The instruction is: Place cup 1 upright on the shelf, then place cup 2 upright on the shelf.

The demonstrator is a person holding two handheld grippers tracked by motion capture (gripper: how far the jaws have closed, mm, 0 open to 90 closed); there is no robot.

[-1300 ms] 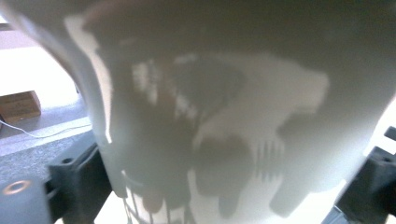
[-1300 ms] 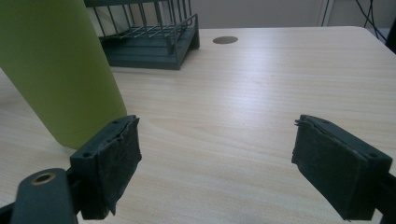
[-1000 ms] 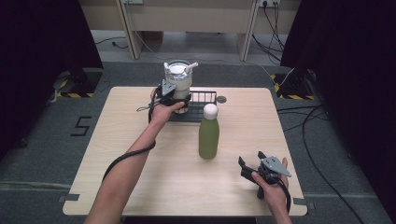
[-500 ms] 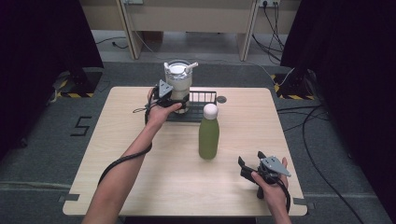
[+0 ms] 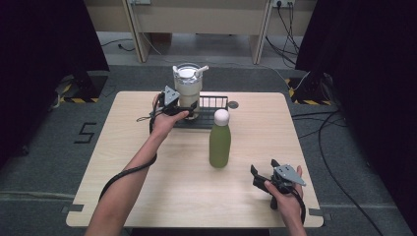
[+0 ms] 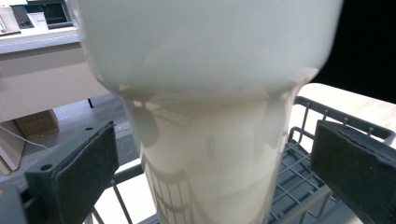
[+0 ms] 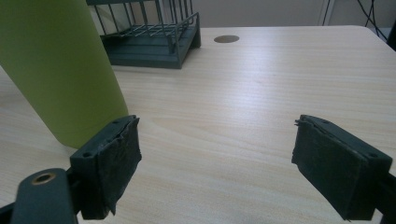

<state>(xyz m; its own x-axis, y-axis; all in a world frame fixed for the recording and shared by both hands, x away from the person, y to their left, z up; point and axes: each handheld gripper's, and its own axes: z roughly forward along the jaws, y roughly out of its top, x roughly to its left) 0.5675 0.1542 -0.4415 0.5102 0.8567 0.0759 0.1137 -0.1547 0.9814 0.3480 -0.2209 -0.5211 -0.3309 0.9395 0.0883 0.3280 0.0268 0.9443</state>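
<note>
**Left tongs at the tumbler in the rack; right tongs idle**

1. Left tongs: seen in the upper centre of the high view, at the far edge of the light wooden bench. The jaws stand on either side of the narrow lower body of the tall cream-white tumbler with lid and straw. In the left gripper view the tumbler occupies the middle of the frame, and a gap shows between each black pad and the tumbler wall. The jaws are open around the tumbler and do not press on it.

2. Tumbler position: upright in the left end of the dark grey wire rack, which sits at the far middle of the bench. The rack bars show beneath and behind the tumbler base.

3. Right tongs: seen in the lower right of the high view, held low over the near right part of the bench. The jaws are parted about halfway, with nothing between them but bare bench.

4. Green cylindrical bottle with a white round cap: upright at the centre of the bench, just in front of the rack, apart from both tongs. In the right gripper view it stands at the upper left, beyond the left jaw.
</note>
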